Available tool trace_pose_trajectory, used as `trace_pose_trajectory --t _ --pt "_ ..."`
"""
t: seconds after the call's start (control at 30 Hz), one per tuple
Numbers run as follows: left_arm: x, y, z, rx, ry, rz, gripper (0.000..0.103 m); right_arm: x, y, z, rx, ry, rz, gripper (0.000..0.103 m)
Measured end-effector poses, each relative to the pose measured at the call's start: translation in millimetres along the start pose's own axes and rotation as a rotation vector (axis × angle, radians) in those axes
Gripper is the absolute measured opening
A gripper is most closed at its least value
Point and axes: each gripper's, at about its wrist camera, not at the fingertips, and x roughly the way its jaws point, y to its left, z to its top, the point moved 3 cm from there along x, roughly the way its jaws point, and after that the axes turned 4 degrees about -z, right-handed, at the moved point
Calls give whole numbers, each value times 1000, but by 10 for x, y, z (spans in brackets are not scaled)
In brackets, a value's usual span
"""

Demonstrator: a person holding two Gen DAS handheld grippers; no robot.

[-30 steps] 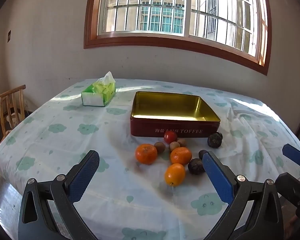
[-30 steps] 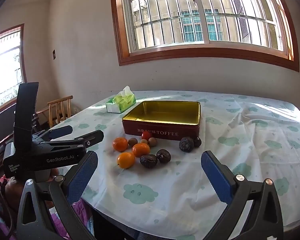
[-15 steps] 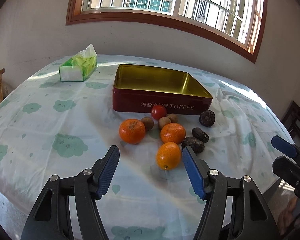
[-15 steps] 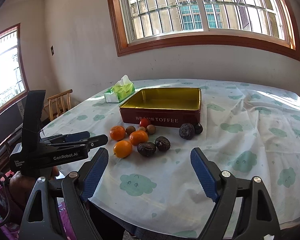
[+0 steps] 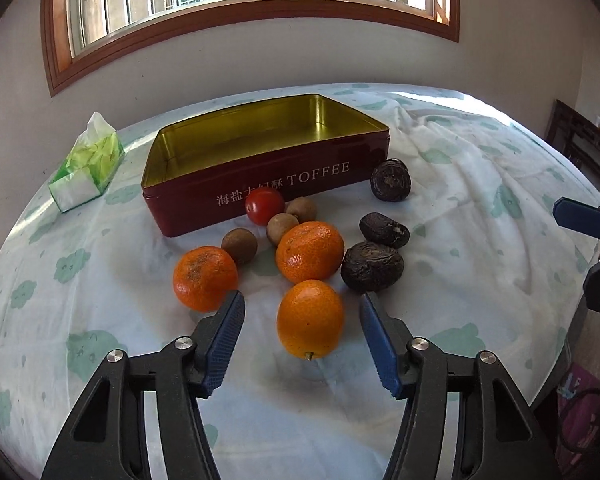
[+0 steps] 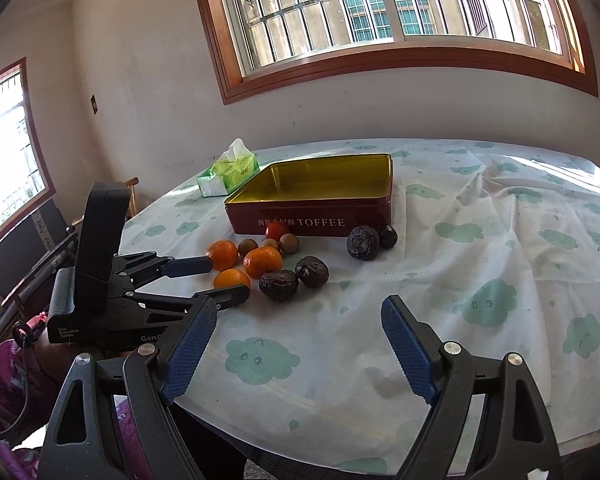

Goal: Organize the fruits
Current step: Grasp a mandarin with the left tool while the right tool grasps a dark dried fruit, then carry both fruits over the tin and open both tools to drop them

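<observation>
Home dining room: clothed table (image 6: 480, 240), barred window (image 6: 380, 12).

Toffee tin (image 5: 268, 168) of metal: glossy brass-gold inside, smooth dark red lacquer outside with pale lettering. Tablecloth (image 5: 480, 208) of thin white cloth, matt, creased, printed with green clouds. Oranges (image 5: 310, 324) waxy, finely pitted, faintly shiny; one (image 5: 205, 278) scuffed with grey-brown patches. Cherry tomato (image 5: 265, 206) smooth and glossy. Dark fruits (image 5: 373, 266) wrinkled, leathery, dull. Small brown fruits (image 5: 239, 245) matt, slightly rough. Left gripper (image 5: 302, 344) in matt black plastic, blue rubbery ribbed pads (image 5: 224, 342), bright metal rivets. Tissue pack (image 5: 88, 164) in crinkly shiny plastic wrap. Window frame (image 6: 400, 62) of varnished reddish wood.
</observation>
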Motion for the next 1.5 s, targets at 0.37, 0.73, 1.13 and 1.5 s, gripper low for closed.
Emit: trace_pose_trajectory --t 0.37,0.73,1.13,1.5 --pt "-403 278 -88 -199 -98 -6 34 577 83 121 -34 180 157 57" --pt "-723 272 -63 -199 -137 22 34 1172 218 112 -50 288 83 56" --pt "-779 207 -17 -193 -142 42 34 962 210 95 9 267 163 35" --pt "-864 219 147 -172 -173 90 34 442 320 431 -39 134 180 35"
